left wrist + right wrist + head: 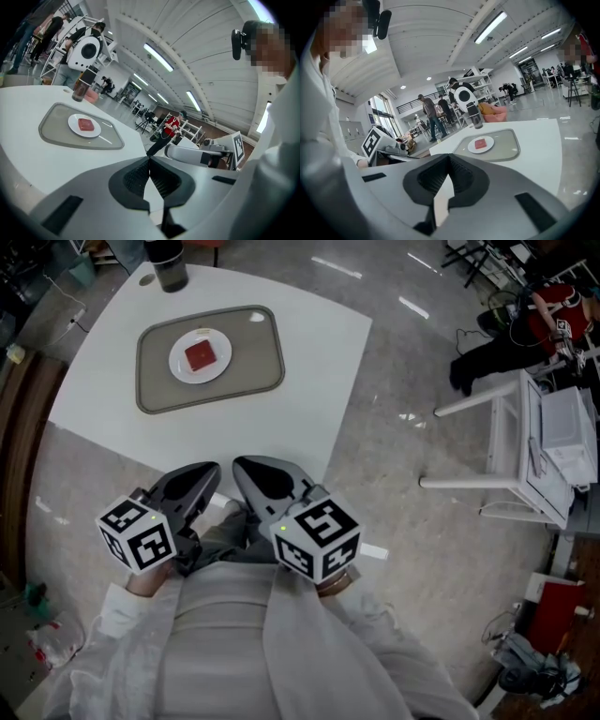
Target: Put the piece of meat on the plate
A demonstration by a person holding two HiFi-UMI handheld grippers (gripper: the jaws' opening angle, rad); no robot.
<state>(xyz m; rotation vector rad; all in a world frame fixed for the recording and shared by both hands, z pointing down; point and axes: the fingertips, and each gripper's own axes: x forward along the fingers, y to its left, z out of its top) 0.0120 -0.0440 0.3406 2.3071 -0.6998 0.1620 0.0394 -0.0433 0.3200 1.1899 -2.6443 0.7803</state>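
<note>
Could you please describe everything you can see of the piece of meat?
The piece of meat is a small, flat, roughly square red slab with a matte surface; finer texture is too small to tell. It looks whole. It lies flat at the middle of a round white plate, which stands on a grey tray with rounded corners on the white table. Only the plate touches it.

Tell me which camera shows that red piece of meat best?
The head view: it looks down from above on the piece of meat, lying on its white plate, with nothing in front. Both gripper views catch it from a low slant, flattened, beyond their own jaws.
</note>
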